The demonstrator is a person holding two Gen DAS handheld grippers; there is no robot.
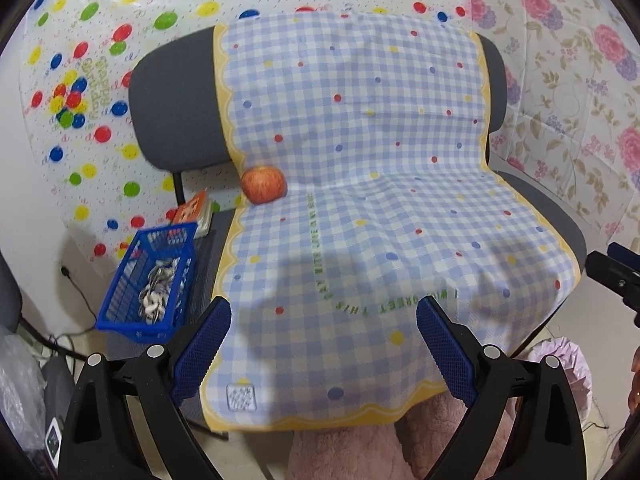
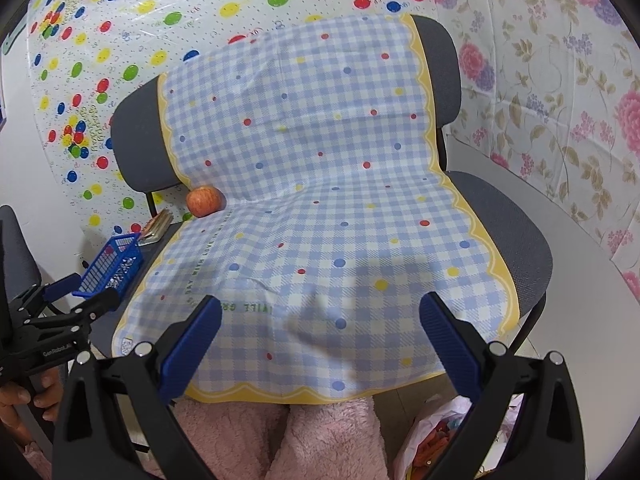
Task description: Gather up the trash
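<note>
A grey office chair (image 1: pixel 176 120) (image 2: pixel 508 220) is draped with a blue-and-white checked cloth (image 1: pixel 360 208) (image 2: pixel 320 216). A red apple (image 1: pixel 264 184) (image 2: pixel 204 200) rests at the crease on the cloth's left side. A blue basket (image 1: pixel 148 280) (image 2: pixel 110 268) with crumpled wrappers inside stands at the seat's left edge. My left gripper (image 1: pixel 324 320) hovers open over the cloth's front edge, nothing between its fingers. My right gripper (image 2: pixel 320 316) is also open and empty over the front of the seat. In the right wrist view the left gripper (image 2: pixel 86 296) appears at lower left, held by a hand.
A pink-white plastic bag (image 2: pixel 432 436) (image 1: pixel 560 364) with orange scraps sits on the floor at lower right. Small booklets (image 1: pixel 196 210) (image 2: pixel 158 224) lie behind the basket. Pink fuzzy fabric (image 2: pixel 320 440) lies below the seat's front. Balloon-print and floral sheets cover the walls. Cables and clutter lie at lower left.
</note>
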